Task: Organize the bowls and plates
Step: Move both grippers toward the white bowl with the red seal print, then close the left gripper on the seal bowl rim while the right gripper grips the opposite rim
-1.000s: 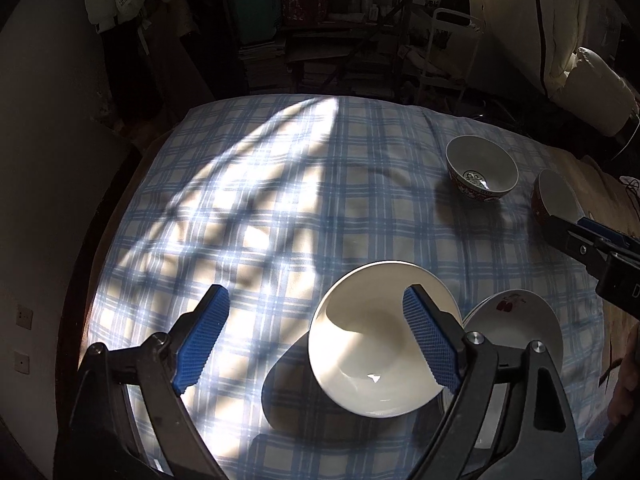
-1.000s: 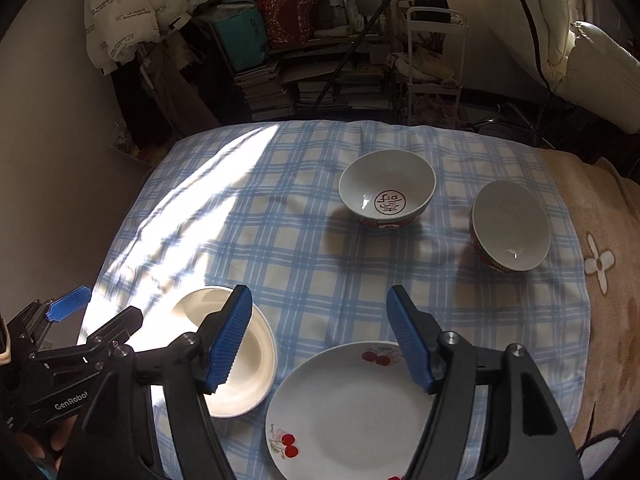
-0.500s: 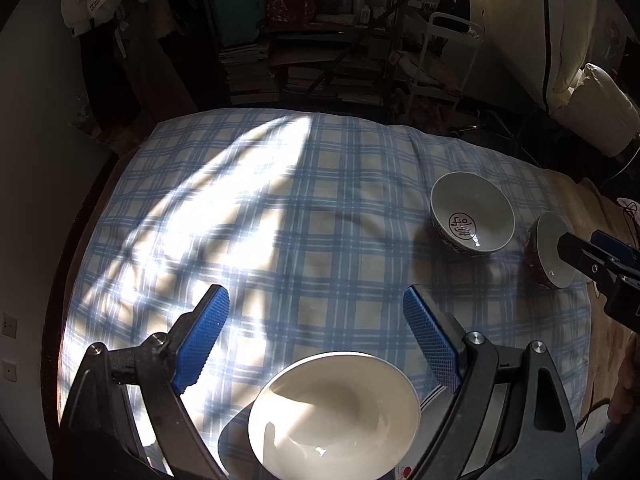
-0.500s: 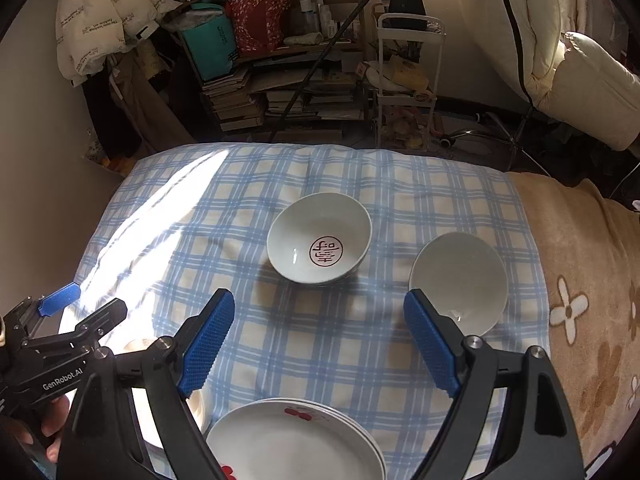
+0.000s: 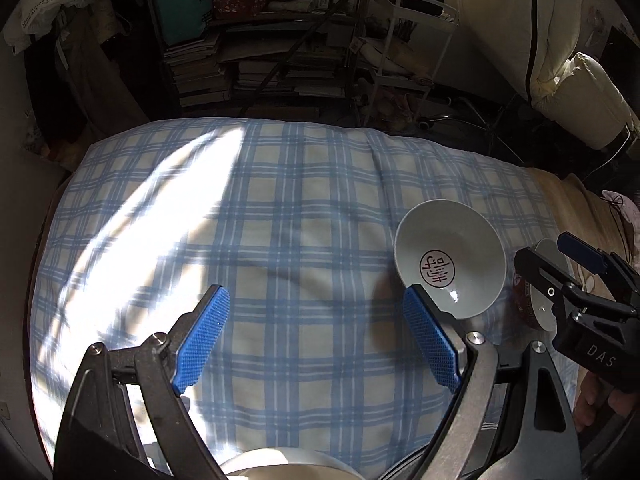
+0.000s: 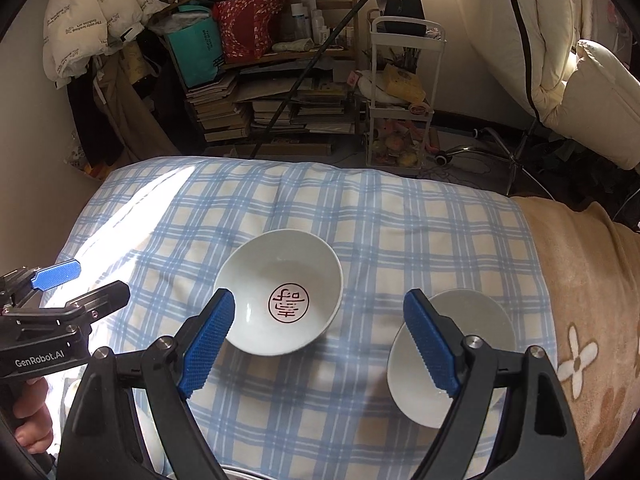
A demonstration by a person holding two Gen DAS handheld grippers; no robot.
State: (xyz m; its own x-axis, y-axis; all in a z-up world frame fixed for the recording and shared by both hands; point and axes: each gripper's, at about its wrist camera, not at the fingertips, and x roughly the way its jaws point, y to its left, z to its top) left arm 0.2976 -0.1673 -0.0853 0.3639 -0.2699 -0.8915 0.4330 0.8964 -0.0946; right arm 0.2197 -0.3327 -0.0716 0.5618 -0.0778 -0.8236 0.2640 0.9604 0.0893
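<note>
Both grippers hang spread and empty over the checked cloth (image 6: 360,220): right gripper (image 6: 320,336) above the stamped bowl (image 6: 280,296), left gripper (image 5: 316,336) beside it.

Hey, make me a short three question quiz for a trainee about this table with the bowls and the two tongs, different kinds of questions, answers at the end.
1. True or false: the right tongs are clamped on the white ceramic bowl with the red round stamp inside.
2. Multiple choice: the plain white bowl sits on which side of the stamped bowl in the right wrist view? A) left B) right C) stacked inside it
3. Fill in: both bowls rest on a blue and white ____ cloth.

Key
1. False: the blue pads stand wide apart, gripping nothing; the left tongs are open too.
2. B
3. Checked
</note>
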